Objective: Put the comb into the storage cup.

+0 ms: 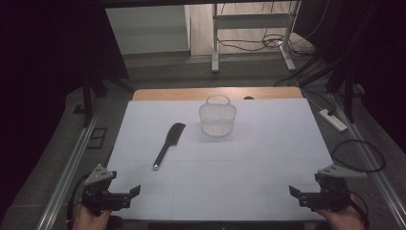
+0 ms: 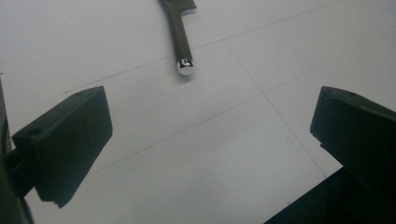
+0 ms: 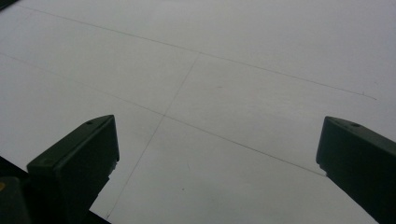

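White sheet (image 1: pixel 249 163) covers the table; faint pencil grid lines on it. My left gripper (image 1: pixel 135 190) sits at the near-left corner, jaws spread wide, nothing between them. My right gripper (image 1: pixel 293 191) mirrors it at the near-right corner, also spread wide and empty, tips pointing inward toward the left one.

Black comb (image 1: pixel 168 144) lies flat on the sheet, ahead of the left gripper and slightly to its right. Handle end points back at that gripper, toothed head away from it. In the left gripper view the shiny handle tip (image 2: pixel 185 66) sits just past the gap between the jaws, near but apart, bare sheet in between. Nothing blocks that line.

Clear plastic basket (image 1: pixel 218 119) stands upright farther out, beyond the comb's head and to its right, handle up. Close to the comb, not touching. From the right gripper it's well ahead and to the left, bare sheet between.

Right gripper view: bare sheet (image 3: pixel 224 93) ahead of the jaws.

Off the table: white power strip (image 1: pixel 332 120) on the floor beyond the right gripper, cable loop (image 1: pixel 359 155) trailing beside that gripper.
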